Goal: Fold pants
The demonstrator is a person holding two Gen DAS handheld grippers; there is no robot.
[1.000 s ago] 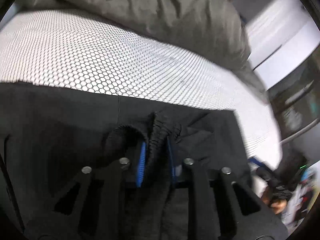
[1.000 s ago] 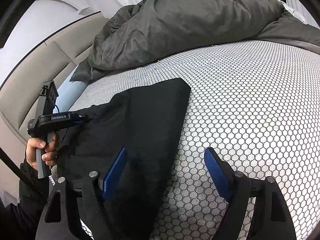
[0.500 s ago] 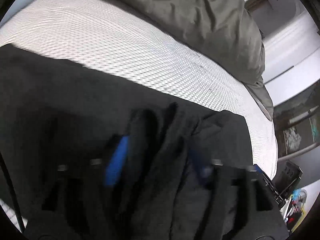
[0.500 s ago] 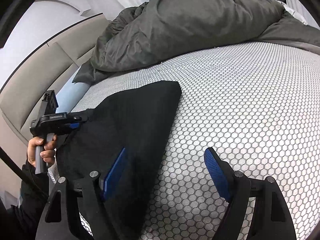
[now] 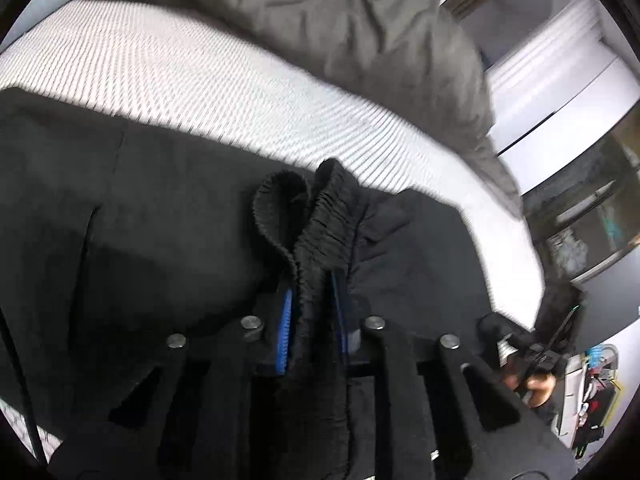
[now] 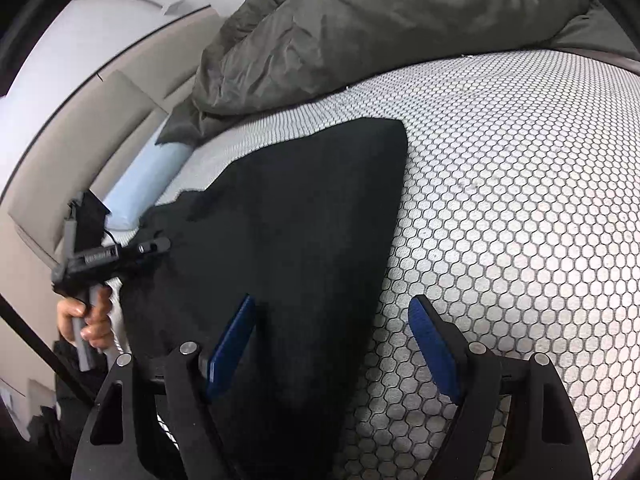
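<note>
The left gripper (image 5: 312, 312) is clamped tight on the pants (image 5: 168, 216), its blue ribbed pads (image 5: 285, 332) pinching a bunched, gathered elastic waistband (image 5: 320, 216) that stands up from between them toward 12 o'clock. The band is puckered and ribbed, curling into a soft loop at 11 o'clock from the pads. The rest of the black cloth, matte and slightly fuzzy, spreads flat to 9 o'clock and 3 o'clock over the bed. This view is smeared by motion blur, so the weave of the bedsheet (image 5: 200, 84) reads only as pale stripes.

The right gripper (image 6: 332, 344) hangs wide open, holding nothing. Its left blue pad (image 6: 232, 344) sits over the black cloth; its right pad lies over bare sheet. From this side the pants (image 6: 288, 240) form a smooth, folded dark slab with a squared corner at 12 o'clock, lying on a white sheet (image 6: 500, 200) printed with a dark honeycomb pattern. A crumpled grey-green duvet (image 6: 400, 28) is heaped at 12 o'clock, just behind the pants. A pale blue pillow (image 6: 148, 176) lies at 10 o'clock against a beige padded headboard (image 6: 80, 128). At 9 o'clock the person's left hand (image 6: 86, 316) grips the other tool's handle at the edge of the cloth.
</note>
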